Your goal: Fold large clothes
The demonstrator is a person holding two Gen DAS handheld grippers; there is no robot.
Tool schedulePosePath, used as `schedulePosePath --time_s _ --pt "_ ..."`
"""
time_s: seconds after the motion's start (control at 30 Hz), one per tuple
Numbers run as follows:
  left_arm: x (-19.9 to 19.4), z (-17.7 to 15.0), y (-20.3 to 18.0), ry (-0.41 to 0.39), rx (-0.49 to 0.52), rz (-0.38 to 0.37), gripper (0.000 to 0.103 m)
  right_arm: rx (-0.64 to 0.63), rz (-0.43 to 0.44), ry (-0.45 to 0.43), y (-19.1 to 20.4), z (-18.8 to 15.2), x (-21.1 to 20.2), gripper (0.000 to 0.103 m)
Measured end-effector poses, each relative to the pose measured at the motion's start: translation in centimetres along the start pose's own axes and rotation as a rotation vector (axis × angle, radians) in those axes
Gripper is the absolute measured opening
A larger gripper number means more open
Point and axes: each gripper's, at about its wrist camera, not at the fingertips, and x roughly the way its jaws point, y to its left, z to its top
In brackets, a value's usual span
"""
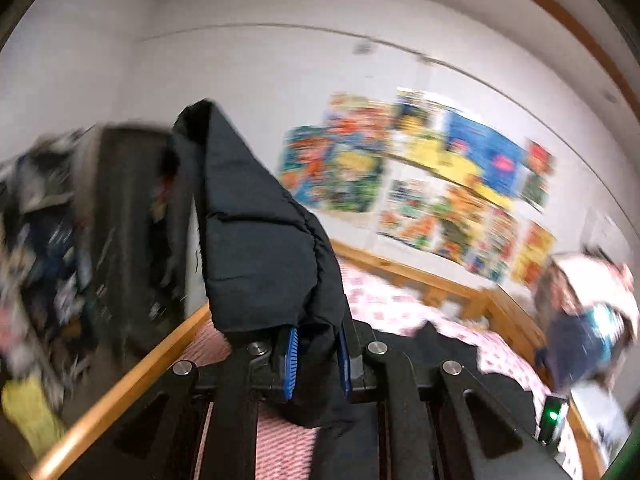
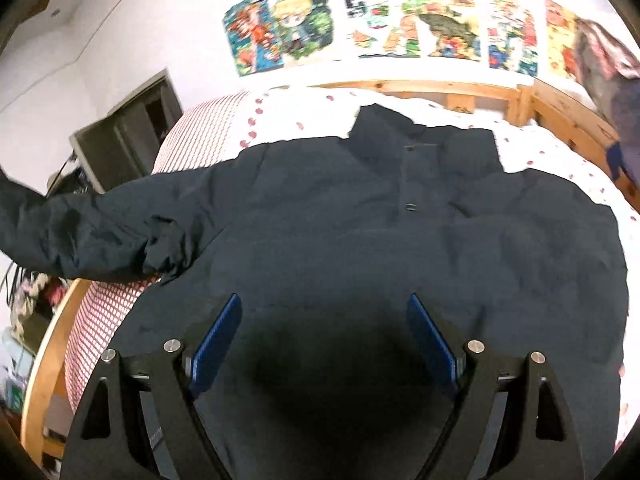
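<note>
A large dark navy padded jacket (image 2: 360,216) lies spread front-up on the bed, collar toward the far wall. Its left sleeve (image 2: 80,224) is lifted out past the bed's left edge. My left gripper (image 1: 316,356) is shut on the sleeve's cuff (image 1: 260,240), which stands up above the blue pads and is held in the air over the bed. My right gripper (image 2: 324,336) is open and empty, hovering just above the jacket's lower body, with its blue pads (image 2: 216,344) wide apart.
The bed has a white sheet with red prints (image 2: 560,148) and a wooden frame (image 2: 440,88). Colourful posters (image 2: 400,20) cover the far wall. A dark cabinet (image 2: 128,136) and clutter stand at the left. Clothes hang at the right (image 2: 616,92).
</note>
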Motion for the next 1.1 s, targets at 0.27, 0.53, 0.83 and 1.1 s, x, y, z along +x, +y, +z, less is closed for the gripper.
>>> schedulePosePath --time_s 0.27,0.53,0.83,1.1 --pt "0.7 -1.2 -11.6 0.132 0.283 -0.274 0.014 0.089 -0.053 -0.042 -4.9 -0.4 -3.2 0.080" --pt "4.5 -9.8 -17.8 0.382 0.351 -0.429 0.014 0.173 -0.054 -0.091 -10.7 -1.3 -5.9 0.080" --pt "10.6 -19.0 -20.2 0.652 0.372 -0.437 0.014 0.396 0.176 -0.118 -15.9 -2.5 -4.4 0.080" --pt "10.9 -23.9 -19.9 0.752 0.402 -0.433 0.014 0.510 0.446 -0.027 -15.0 -3.0 1.6 0.080"
